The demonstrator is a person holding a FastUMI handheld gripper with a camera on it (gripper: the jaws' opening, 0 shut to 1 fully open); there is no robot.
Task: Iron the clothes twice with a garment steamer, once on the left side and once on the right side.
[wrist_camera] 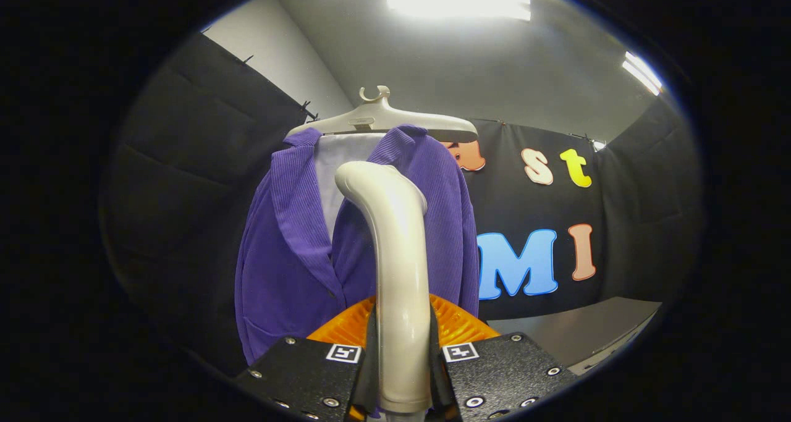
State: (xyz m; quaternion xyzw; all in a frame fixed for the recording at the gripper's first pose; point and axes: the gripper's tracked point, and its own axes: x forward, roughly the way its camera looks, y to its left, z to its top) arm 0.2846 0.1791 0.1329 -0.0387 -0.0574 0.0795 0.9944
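Gripper pinches the garment steamer by its upright handle; its head curves toward the purple jacket hanging just beyond, hiding the nozzle face.

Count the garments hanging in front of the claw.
1. A purple jacket hangs on a pale hanger beyond the claw, which is shut on the steamer handle. A pale panel shows inside the collar; whether it is a second garment is unclear.
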